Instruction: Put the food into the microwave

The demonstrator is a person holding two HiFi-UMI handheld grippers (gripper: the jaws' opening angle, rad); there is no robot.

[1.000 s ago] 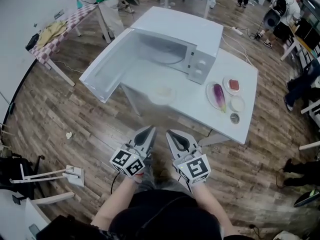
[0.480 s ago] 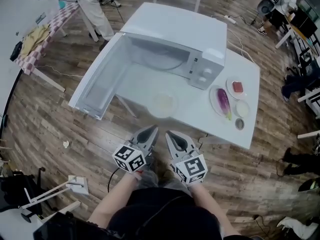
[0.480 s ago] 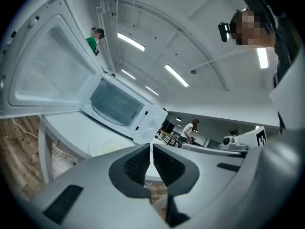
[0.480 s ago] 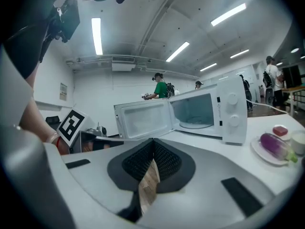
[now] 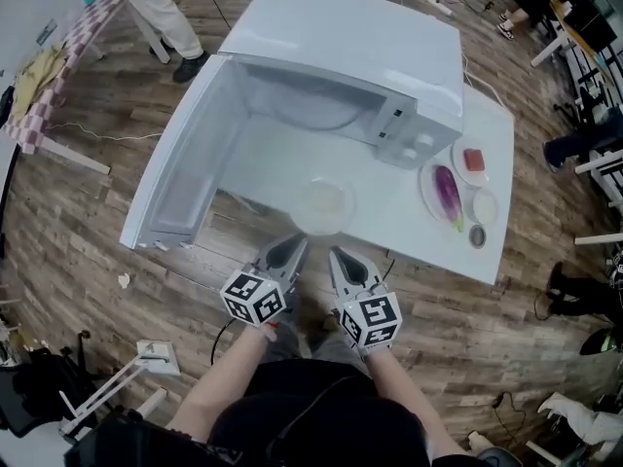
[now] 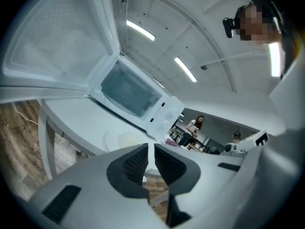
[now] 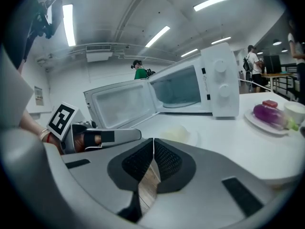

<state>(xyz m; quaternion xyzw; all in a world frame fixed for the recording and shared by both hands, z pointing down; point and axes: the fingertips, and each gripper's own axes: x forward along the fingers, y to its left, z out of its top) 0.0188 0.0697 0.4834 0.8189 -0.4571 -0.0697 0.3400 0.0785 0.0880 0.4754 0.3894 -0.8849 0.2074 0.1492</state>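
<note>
Both grippers hover low in front of the white table (image 5: 389,236), short of its near edge and side by side. The left gripper (image 5: 288,251) is opening: its own view (image 6: 151,159) shows a narrow slit between the ribbed pads with nothing in it, only table and floor beyond. The right gripper (image 5: 343,261) has its jaws pressed together and holds nothing, which its own view (image 7: 153,156) confirms.

The food sits on a clear plate (image 5: 322,205) on the table, just in front of the microwave (image 5: 370,56) and apart from both grippers. It is a pale, yellowish mound (image 7: 177,133), too washed out to name. In the left gripper view the jaws cut off the plate's near side (image 6: 125,140).

The microwave's door (image 5: 180,163) is swung fully open to the left, overhanging the table's edge. Inside, the glass turntable (image 5: 321,115) shows only in part under the roof.

To the right of the microwave lie an oval plate (image 5: 429,185) with a purple eggplant (image 5: 447,189), a small dish with a red piece (image 5: 474,160) of something unclear, a white bowl (image 5: 484,205) and a little dark cup (image 5: 477,235) whose contents cannot be made out.

A person (image 5: 156,3) at the top-left corner is cut off above the legs, beside a checked cloth (image 5: 44,90).
</note>
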